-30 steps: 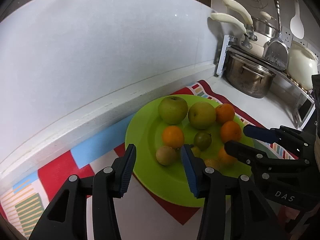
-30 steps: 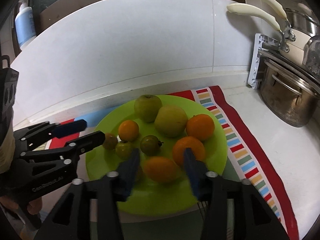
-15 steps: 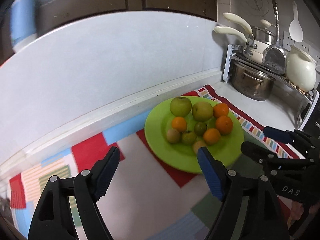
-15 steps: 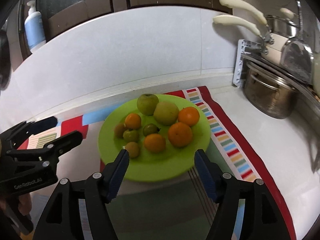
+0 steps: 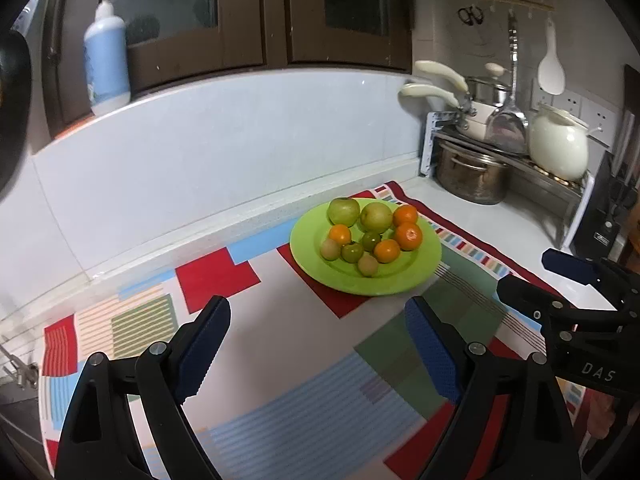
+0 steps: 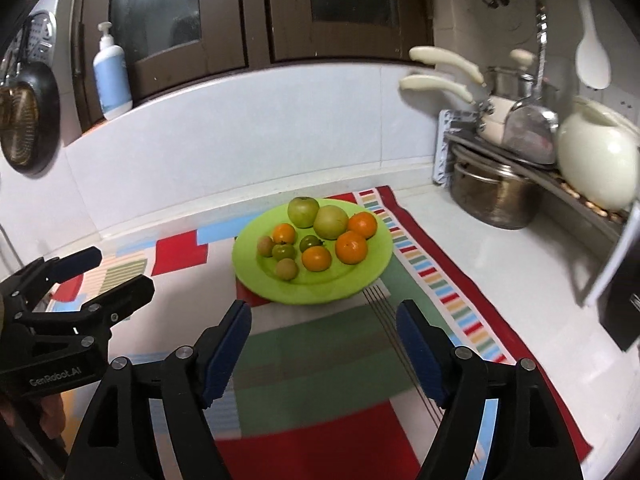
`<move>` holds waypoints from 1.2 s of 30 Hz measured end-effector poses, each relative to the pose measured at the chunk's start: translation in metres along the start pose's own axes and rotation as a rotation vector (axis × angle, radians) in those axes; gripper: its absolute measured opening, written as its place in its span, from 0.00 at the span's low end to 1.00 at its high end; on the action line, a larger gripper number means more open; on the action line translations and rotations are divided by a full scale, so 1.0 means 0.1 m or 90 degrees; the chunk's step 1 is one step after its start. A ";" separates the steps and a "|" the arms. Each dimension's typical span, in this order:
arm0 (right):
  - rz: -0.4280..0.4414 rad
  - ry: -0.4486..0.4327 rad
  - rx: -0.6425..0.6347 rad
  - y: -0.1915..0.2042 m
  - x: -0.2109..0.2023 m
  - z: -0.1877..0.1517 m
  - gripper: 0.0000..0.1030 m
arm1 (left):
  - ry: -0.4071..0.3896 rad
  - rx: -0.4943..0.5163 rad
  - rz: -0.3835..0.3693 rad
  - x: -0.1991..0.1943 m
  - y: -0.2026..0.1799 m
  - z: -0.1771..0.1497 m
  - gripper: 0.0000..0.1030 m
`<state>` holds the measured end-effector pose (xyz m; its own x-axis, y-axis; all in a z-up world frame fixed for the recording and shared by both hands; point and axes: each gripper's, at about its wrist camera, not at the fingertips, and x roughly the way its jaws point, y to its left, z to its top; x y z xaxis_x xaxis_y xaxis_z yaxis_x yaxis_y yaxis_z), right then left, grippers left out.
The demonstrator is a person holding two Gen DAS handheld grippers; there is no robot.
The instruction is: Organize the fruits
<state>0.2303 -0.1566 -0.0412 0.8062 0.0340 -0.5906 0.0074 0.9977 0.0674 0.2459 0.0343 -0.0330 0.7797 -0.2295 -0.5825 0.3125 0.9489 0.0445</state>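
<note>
We see the fruits piled on a green plate on a colorful mat, near the wall. Our left gripper and right gripper float above the mat, both wide open, holding nothing. Pots sit at the right.
</note>
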 end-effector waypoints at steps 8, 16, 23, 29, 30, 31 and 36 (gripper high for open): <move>-0.003 -0.024 -0.002 0.01 -0.52 -0.21 0.76 | -0.017 -0.011 0.010 -0.51 -0.19 -0.19 0.87; 0.005 -0.044 -0.028 -0.14 -1.07 -0.46 0.80 | -0.033 -0.040 0.028 -1.03 -0.50 -0.41 0.90; 0.001 -0.065 -0.040 -0.32 -1.55 -0.66 0.82 | -0.045 -0.048 0.041 -1.44 -0.83 -0.60 0.93; 0.003 -0.076 -0.044 -0.45 -1.90 -0.83 0.83 | -0.058 -0.040 0.048 -1.73 -1.05 -0.72 0.99; 0.004 -0.076 -0.043 -0.47 -1.94 -0.86 0.83 | -0.061 -0.038 0.051 -1.77 -1.08 -0.74 0.99; 0.005 -0.077 -0.043 -0.48 -1.97 -0.88 0.83 | -0.064 -0.036 0.053 -1.82 -1.11 -0.76 0.99; 0.011 -0.081 -0.046 -0.53 -2.15 -0.98 0.83 | -0.074 -0.033 0.065 -2.00 -1.21 -0.84 1.00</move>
<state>-0.0014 -0.2106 0.0029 0.8745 0.0474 -0.4827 -0.0452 0.9988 0.0162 0.0065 -0.0160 0.0103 0.8646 -0.1527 -0.4787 0.2033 0.9776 0.0552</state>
